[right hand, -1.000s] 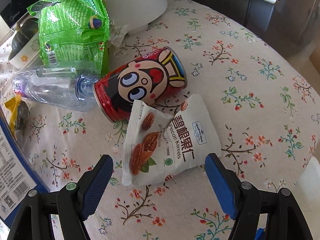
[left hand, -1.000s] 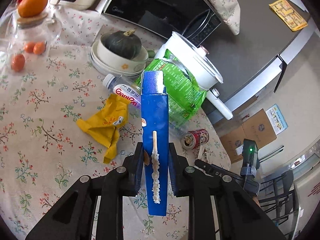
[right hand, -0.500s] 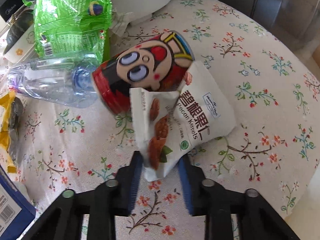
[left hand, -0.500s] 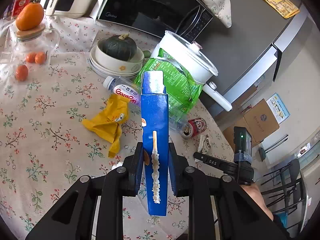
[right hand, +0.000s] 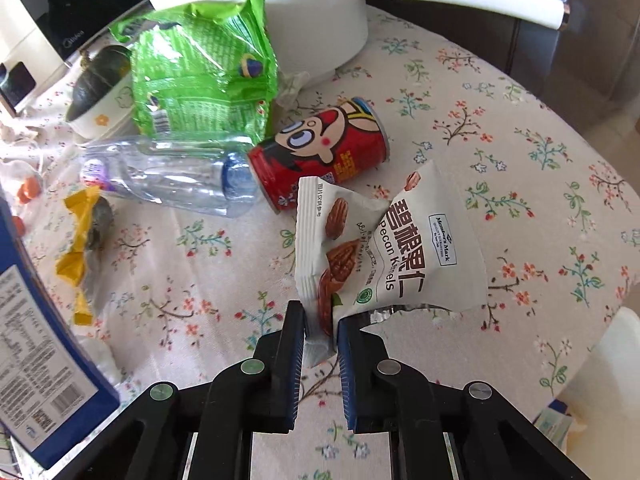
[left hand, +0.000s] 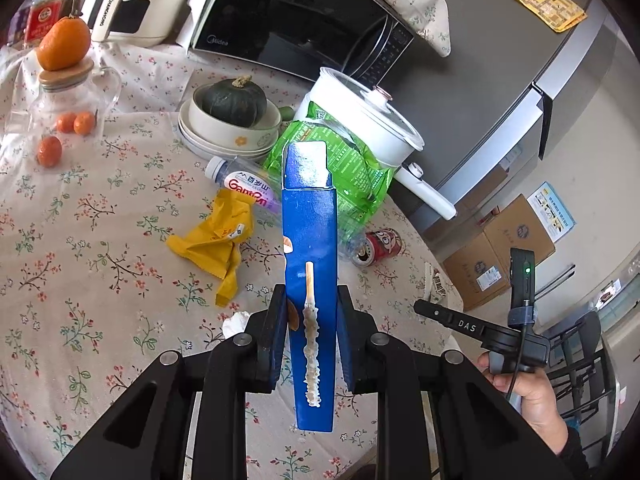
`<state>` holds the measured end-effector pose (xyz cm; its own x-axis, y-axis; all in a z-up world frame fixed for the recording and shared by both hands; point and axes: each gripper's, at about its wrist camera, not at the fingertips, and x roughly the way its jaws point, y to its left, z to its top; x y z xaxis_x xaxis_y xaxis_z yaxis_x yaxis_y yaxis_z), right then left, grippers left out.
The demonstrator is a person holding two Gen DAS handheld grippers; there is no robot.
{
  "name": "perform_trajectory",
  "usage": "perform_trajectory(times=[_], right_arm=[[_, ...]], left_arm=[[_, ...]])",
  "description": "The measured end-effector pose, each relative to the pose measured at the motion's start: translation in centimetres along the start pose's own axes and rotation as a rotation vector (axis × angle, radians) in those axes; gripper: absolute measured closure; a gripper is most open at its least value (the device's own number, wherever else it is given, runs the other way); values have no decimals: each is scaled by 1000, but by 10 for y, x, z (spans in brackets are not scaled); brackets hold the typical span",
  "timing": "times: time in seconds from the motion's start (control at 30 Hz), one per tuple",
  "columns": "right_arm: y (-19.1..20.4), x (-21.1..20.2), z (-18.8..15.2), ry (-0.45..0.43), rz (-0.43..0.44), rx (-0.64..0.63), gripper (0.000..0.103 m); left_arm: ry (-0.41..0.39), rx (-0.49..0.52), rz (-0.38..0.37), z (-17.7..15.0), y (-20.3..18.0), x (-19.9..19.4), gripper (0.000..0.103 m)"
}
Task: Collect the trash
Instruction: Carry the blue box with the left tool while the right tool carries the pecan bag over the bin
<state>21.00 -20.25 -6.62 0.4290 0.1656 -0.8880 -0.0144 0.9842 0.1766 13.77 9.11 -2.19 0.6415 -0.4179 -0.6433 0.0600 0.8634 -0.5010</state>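
Observation:
My left gripper [left hand: 311, 312] is shut on a tall blue carton [left hand: 309, 248] and holds it above the floral tablecloth [left hand: 80, 240]; its side shows in the right wrist view [right hand: 36, 360]. My right gripper [right hand: 320, 332] is shut on the corner of a white pecan snack packet [right hand: 392, 252] and holds it lifted off the cloth. On the table lie a red cartoon can [right hand: 320, 160], a clear plastic bottle [right hand: 168, 176], a green snack bag [right hand: 204, 76] and a yellow wrapper [left hand: 216, 240].
A white pot with a long handle [left hand: 360, 120], stacked bowls with a dark squash [left hand: 232, 116], a microwave [left hand: 296, 24] and a glass jar with an orange [left hand: 64, 68] stand at the back. The table's edge [right hand: 624, 216] curves on the right; cardboard boxes [left hand: 500, 252] sit on the floor.
My right gripper closed on the pecan packet and lifted it off the table. My left gripper rose and pulled back with the blue carton held.

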Motion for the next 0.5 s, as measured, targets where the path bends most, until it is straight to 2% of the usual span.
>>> perform_trajectory(times=[0.23,0.5], right_arm=[[-5,-39,-7,-34,27,-2,89],[-35,-79,-25,-66,40,34,89]], left_arm=[[-1,25,-47,-6,-19,-7,79],[0,70,-90,-14,-50,-8,79]])
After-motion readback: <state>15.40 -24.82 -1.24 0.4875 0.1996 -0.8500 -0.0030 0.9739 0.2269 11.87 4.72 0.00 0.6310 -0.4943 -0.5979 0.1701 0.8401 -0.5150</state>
